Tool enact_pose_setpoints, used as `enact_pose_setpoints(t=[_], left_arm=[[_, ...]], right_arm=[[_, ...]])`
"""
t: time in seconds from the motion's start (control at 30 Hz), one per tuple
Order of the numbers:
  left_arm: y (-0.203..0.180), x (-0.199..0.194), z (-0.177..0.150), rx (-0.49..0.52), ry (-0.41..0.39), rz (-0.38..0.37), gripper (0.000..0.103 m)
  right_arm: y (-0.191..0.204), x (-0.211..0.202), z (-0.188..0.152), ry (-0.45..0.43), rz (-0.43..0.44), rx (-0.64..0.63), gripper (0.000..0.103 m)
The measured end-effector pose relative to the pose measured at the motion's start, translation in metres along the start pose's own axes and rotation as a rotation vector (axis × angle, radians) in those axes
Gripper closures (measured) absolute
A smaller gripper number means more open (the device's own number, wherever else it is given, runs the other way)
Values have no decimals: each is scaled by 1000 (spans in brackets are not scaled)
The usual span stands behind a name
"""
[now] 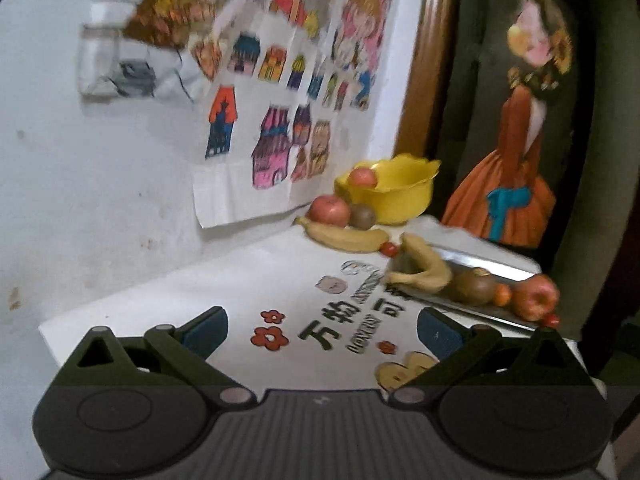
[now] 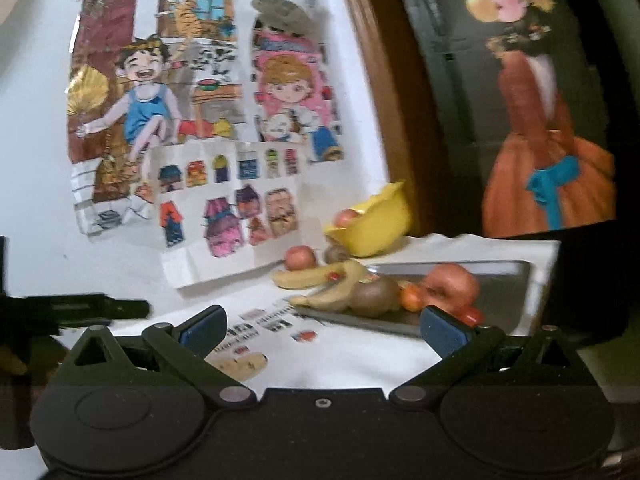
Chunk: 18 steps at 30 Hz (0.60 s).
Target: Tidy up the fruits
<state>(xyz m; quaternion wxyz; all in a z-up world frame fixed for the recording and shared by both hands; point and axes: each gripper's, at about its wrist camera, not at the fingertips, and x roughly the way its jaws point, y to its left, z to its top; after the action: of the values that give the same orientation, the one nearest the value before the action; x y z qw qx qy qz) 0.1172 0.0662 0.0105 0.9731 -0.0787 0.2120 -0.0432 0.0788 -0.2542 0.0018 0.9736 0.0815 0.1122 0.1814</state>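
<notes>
Two hand-held grippers face the fruit, both spread wide and holding nothing: the left hand-held gripper (image 1: pixel 322 330) and the right hand-held gripper (image 2: pixel 322 330). The landmark is the yellow bowl (image 1: pixel 396 196) at the rear of the tabletop (image 1: pixel 248 280). One apple (image 1: pixel 362 178) sits inside it. Left of the bowl and in front of it lie an apple (image 1: pixel 330 209), a kiwi (image 1: pixel 363 216) and a banana (image 1: pixel 348 237). Right of these, nearer the grippers, a metal tray (image 1: pixel 486 270) carries a banana (image 1: pixel 424 270), a kiwi (image 1: pixel 474 288) and an apple (image 1: pixel 535 298). The wide stance probably prepares for a first pick.
</notes>
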Motion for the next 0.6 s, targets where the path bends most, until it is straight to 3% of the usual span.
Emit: enact_pose_setpoints(t=[0.13,0.27,0.4,0.6], left_arm=[[-2,45,23,6,84,11,0],[0,62,45,-35,58,-18,0],[-1,64,61,-109,128,3,0],[-8,41,113,-103,198,78,0]], right_arm=[[-19,55,30,66,110,-55,1],[-42,97,52,103,190,-47,1],[-52,117,61,208,165,40,1],[-42,110,100,328,132,42,1]])
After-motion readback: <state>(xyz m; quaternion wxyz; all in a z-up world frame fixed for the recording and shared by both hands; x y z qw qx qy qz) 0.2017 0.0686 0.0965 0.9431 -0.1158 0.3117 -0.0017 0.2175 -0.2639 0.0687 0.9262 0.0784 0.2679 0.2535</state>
